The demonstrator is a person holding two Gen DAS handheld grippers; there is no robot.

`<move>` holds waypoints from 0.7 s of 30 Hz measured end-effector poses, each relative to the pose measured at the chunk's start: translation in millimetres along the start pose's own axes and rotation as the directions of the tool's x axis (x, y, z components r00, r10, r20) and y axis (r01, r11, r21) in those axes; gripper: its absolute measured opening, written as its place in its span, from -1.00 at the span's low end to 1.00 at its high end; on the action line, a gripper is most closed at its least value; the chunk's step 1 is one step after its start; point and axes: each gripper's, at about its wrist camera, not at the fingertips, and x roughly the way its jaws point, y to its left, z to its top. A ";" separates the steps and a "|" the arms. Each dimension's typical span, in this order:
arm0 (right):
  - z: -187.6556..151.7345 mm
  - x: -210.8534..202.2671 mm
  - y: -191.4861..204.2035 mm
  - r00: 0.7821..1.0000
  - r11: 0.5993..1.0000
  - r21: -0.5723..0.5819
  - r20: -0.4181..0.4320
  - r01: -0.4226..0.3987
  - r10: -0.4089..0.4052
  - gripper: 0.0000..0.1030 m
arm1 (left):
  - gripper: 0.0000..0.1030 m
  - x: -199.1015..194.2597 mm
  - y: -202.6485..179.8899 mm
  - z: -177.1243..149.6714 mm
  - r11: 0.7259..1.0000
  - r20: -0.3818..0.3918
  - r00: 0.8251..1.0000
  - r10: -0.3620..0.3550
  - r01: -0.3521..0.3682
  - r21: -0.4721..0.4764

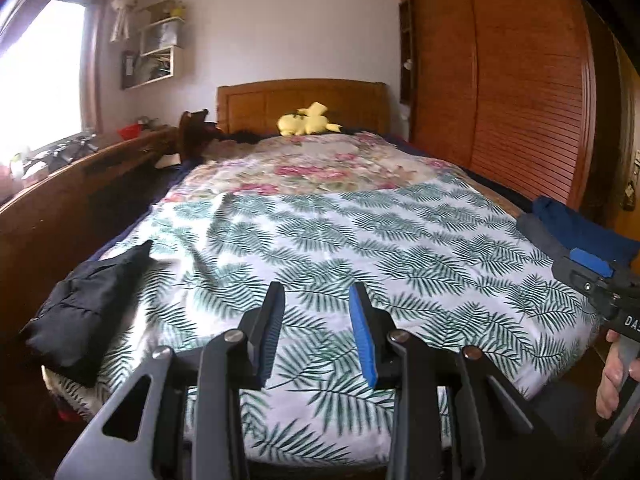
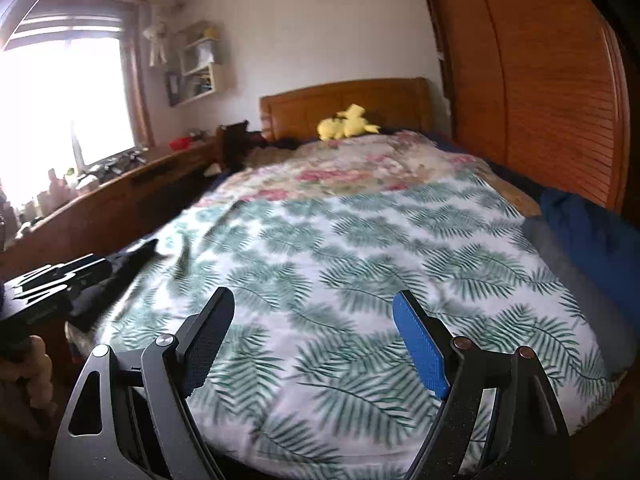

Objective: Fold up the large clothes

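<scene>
Two tools poised above the near end of a bed (image 1: 520, 372), both aimed toward the far headboard (image 1: 304, 100). Left tool (image 1: 316, 300) with its jaws set narrow, nothing between them, only the leaf-print cover (image 1: 360, 248) showing through the gap. Right tool (image 2: 312, 312) spread wide, likewise empty, leaf print visible between the two pads. Also seen from the left wrist view at the right edge: the right tool's blue pad and dark body, gripped by a hand (image 1: 612, 380) low at the right. From the right wrist view, the left tool's dark body at the left edge, with a hand (image 2: 28, 372) below it.

Clothes at three spots. A black garment (image 1: 92, 304) bunched at the near left corner of the bed, lying on the leaf-print cover and reaching over its left edge. A dark blue garment (image 2: 592, 236) heaped at the right edge of the bed, beside a grey piece (image 2: 576, 280) just nearer. None of them touched by either tool.

Farther up the bed, a floral quilt (image 1: 320, 164) lying beyond the leaf-print cover, and a yellow plush toy (image 1: 308, 120) against the headboard. A brown plush (image 1: 196, 132) at the far left corner. Along the left, a wooden ledge (image 1: 80, 184) under a bright window (image 1: 40, 76), cluttered with small items too blurred to name. On the right, a slatted wooden wardrobe (image 1: 528, 92). White wall shelves (image 1: 160, 48) at the far left.
</scene>
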 end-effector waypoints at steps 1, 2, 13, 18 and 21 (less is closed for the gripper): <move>0.3 -1.9 8.0 1.000 1.000 -0.011 0.012 -0.003 0.003 0.62 | -0.38 -2.4 3.8 -2.4 1.000 0.006 1.000 0.013 -0.013 0.000; 0.9 -2.9 12.0 1.000 1.000 -0.017 0.018 -0.006 0.006 0.62 | -0.38 -3.6 5.1 -3.1 1.000 0.010 1.000 0.019 -0.019 -0.001; 1.9 -3.0 37.2 0.999 0.998 -0.061 0.029 -0.017 0.019 0.62 | -0.38 -6.5 22.2 -10.5 0.999 0.025 0.999 0.029 -0.028 -0.028; 1.2 -3.4 35.8 0.999 0.998 -0.057 0.032 -0.015 0.017 0.62 | -0.38 -11.5 23.9 -10.3 0.999 0.034 0.999 0.023 -0.022 -0.039; 1.3 -2.7 34.8 0.999 0.998 -0.054 0.032 -0.013 0.014 0.62 | -0.38 -13.0 24.6 -10.2 0.999 0.036 0.999 0.022 -0.021 -0.042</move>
